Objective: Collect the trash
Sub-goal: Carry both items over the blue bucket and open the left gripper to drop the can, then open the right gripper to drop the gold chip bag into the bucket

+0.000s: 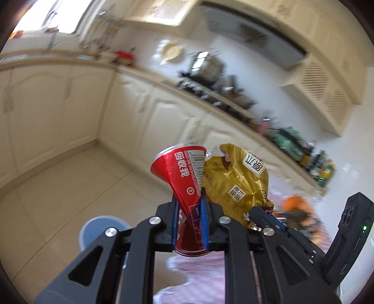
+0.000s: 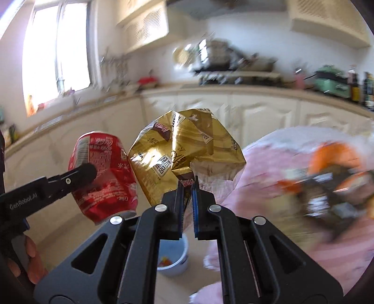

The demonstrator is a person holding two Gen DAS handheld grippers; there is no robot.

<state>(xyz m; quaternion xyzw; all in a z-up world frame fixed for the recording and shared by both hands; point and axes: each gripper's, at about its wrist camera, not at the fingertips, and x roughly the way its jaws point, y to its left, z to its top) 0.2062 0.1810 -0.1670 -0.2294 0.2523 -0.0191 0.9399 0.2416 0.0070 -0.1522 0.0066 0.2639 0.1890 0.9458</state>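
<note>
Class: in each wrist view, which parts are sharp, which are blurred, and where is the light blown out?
Left wrist: can and left gripper sharp, counter smeared, window overexposed. Right wrist: wrapper and right gripper sharp, orange clutter streaked, window glaring.

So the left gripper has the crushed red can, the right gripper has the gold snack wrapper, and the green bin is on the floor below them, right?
Not quite: the bin is pale blue, not green, as the right wrist view shows. The rest holds: the left gripper is shut on the crushed red can, and the right gripper is shut on the gold snack wrapper.
</note>
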